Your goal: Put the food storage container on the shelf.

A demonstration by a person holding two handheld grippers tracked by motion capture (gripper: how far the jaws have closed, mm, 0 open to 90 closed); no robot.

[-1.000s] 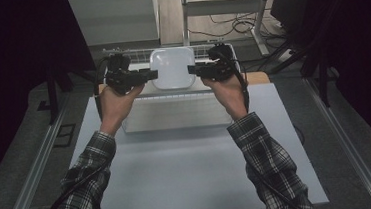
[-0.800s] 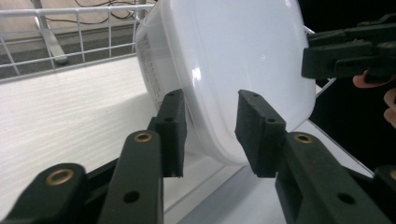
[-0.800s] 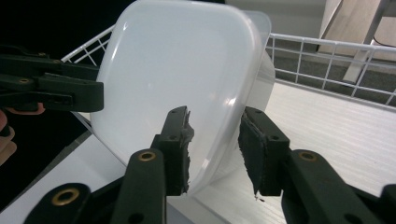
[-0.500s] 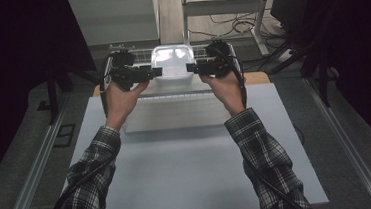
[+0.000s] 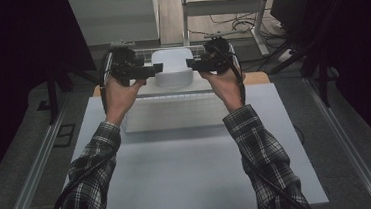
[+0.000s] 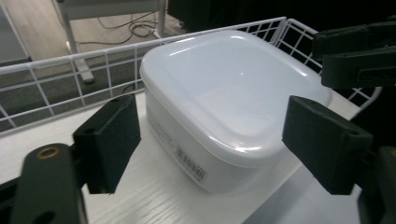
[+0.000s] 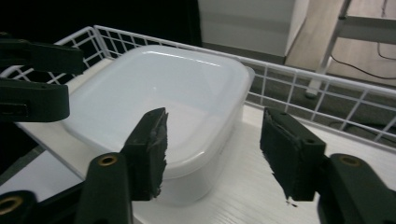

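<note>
Two grippers flank lidded white container point(image 6: 224, 107) on white board beside wire rack point(image 6: 70, 70): left gripper point(image 6: 210, 149) open, right gripper point(image 7: 212, 154) open. Side label point(image 6: 189, 161) print unreadable.

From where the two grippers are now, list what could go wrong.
1. Both grippers are open beside the lidded white container. The left gripper flanks one corner, and closing there may push the box rather than grip it.
2. The lid looks smooth and glossy, so the right gripper's fingers might slip.
3. The white wire rail stands close behind, and the box could be shoved against it.
</note>
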